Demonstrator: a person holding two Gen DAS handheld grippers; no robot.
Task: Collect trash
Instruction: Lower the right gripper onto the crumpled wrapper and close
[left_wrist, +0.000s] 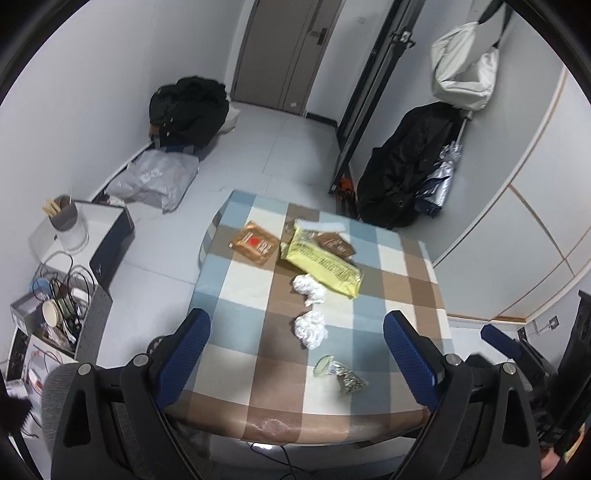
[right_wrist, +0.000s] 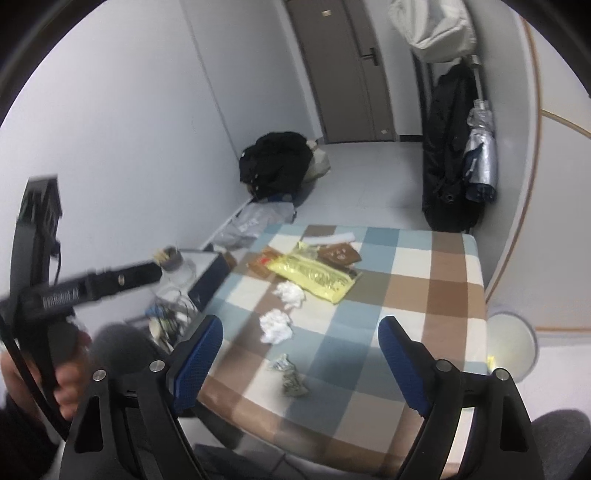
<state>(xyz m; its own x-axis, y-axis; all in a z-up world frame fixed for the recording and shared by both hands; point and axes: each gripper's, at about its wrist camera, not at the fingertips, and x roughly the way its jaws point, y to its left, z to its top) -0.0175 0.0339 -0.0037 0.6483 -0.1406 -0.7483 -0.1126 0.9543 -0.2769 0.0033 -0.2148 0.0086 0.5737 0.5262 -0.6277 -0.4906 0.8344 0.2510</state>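
A small table covered with a blue, brown and white checked cloth (left_wrist: 391, 258) carries the litter. At its far side lie an orange-brown foil sachet with a red mark (left_wrist: 255, 243), a large crinkled yellow plastic wrapper (left_wrist: 323, 264) and a dark brown packet (left_wrist: 338, 244) partly tucked under the yellow one. Nearer, down the middle of the cloth, sit two crumpled white tissue balls (left_wrist: 309, 290), one behind the other and a little apart, and closest to the near edge a small torn clear-and-silver wrapper (left_wrist: 341, 374). The left gripper (left_wrist: 297, 360) hangs above the near end of the table with its blue-padded jaws spread wide and nothing between the pads. The right gripper (right_wrist: 299, 358) is likewise released, jaws far apart over the same end, gripping nothing. In the right wrist view a hand (right_wrist: 64, 384) holds the left tool's handle, and a pale round bin (right_wrist: 511, 341) stands on the floor just beside the table's right edge.
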